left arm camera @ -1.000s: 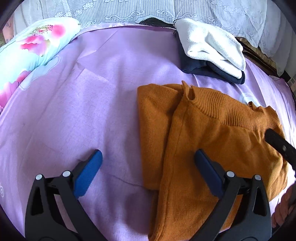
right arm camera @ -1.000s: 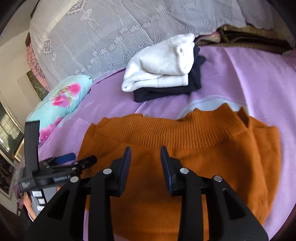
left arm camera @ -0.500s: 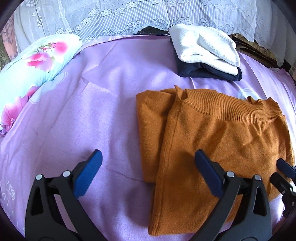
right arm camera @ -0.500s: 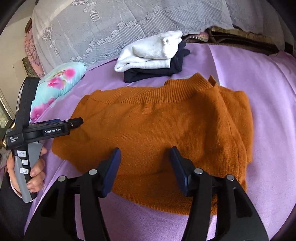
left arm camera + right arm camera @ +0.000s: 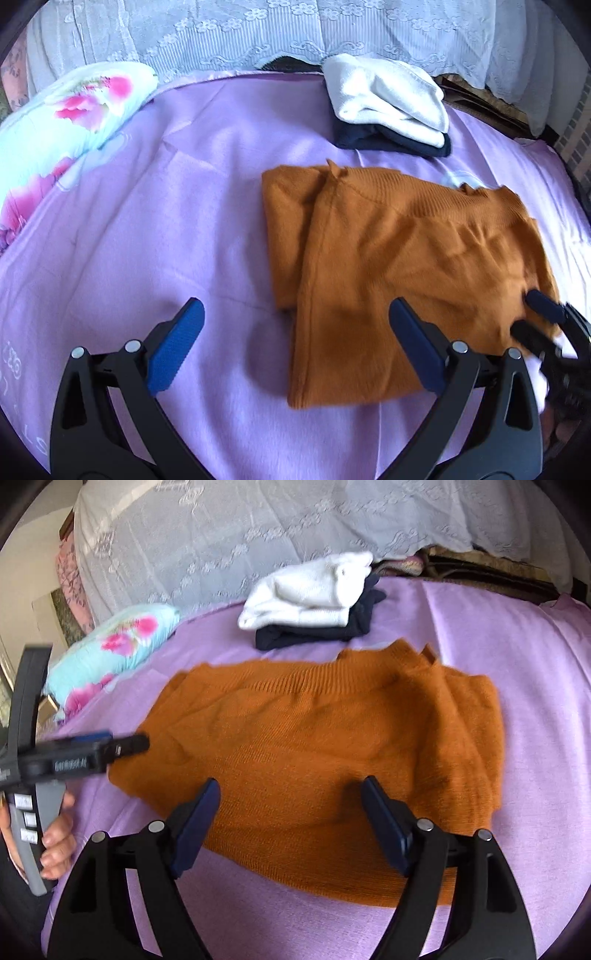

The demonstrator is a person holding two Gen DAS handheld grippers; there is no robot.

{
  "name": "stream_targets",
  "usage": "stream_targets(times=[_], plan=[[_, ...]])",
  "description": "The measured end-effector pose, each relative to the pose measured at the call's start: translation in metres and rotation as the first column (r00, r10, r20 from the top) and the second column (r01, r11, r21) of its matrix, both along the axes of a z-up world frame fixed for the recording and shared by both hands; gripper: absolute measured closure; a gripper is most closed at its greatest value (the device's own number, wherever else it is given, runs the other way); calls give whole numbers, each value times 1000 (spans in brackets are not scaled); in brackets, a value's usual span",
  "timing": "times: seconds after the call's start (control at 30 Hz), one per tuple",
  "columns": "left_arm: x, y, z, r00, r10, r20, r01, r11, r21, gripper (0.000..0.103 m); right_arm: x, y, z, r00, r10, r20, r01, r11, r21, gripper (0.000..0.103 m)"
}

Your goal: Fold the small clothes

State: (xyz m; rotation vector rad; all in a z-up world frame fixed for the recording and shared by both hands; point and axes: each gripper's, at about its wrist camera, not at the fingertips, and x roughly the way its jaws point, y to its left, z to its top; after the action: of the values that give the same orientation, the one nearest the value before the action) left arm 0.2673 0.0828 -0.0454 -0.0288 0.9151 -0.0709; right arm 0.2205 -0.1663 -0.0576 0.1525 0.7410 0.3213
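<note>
Two tools hang over the lilac satin bedsheet point(image 5: 155, 206), and both stand spread with nothing between their blue pads. The left tool point(image 5: 295, 350) sits at the bottom of its own view, one finger over bare sheet and the other over the near hem of the rust-orange knitted sweater point(image 5: 399, 266), which lies flat in the centre right of the frame with both sleeves already folded in. The right tool point(image 5: 288, 823) hovers above the sweater's near hem in the lower middle of its view. Judging by the layout, the step in hand is the crosswise fold: each tool should pinch through all layers at a hem corner, lift together and carry the hem evenly to the ribbed collar, keeping the tucked sleeves from slipping out. Compared with a second ago, the right tool has opened wider and pulled back from the collar to the hem. In the upper frame the folded white garment point(image 5: 388, 92) rests on the folded navy garment point(image 5: 369, 138), near the floral pillow point(image 5: 62, 125).
</note>
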Motion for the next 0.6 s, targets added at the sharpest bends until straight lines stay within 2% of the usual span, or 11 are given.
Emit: stream_targets(times=[0.07,0.2,0.3,0.37,0.43,0.5,0.57,0.6], plan=[[-4,3,-1,1000,-17,-18,17,999,-34,2,-4,-9,7,998,-39,39,38,999,34,24],[-14,13,-4,994,-82,-76,65,977,-204,2,-4,-30,12,987,-147,65,142,987,70,24],[-23,24,-5,991,-89,-103,55,952,-300,2,3,-48,8,972,-233,20,231,970,75,24],[-30,31,-7,990,-84,-117,38,936,-350,2,9,-55,2,969,-247,-24,248,966,68,23],[-38,34,-9,988,-89,-125,35,925,-377,2,16,-50,-4,970,-239,-51,238,971,-40,23],[-44,34,-11,986,-99,-135,41,925,-378,2,16,-43,-3,972,-231,-41,226,970,-89,23],[-47,29,-14,984,-107,-141,49,931,-361,2,10,-45,-1,971,-238,-22,236,969,-77,23],[-48,26,-15,984,-106,-141,52,939,-339,2,5,-51,6,965,-260,14,260,965,-30,23]])
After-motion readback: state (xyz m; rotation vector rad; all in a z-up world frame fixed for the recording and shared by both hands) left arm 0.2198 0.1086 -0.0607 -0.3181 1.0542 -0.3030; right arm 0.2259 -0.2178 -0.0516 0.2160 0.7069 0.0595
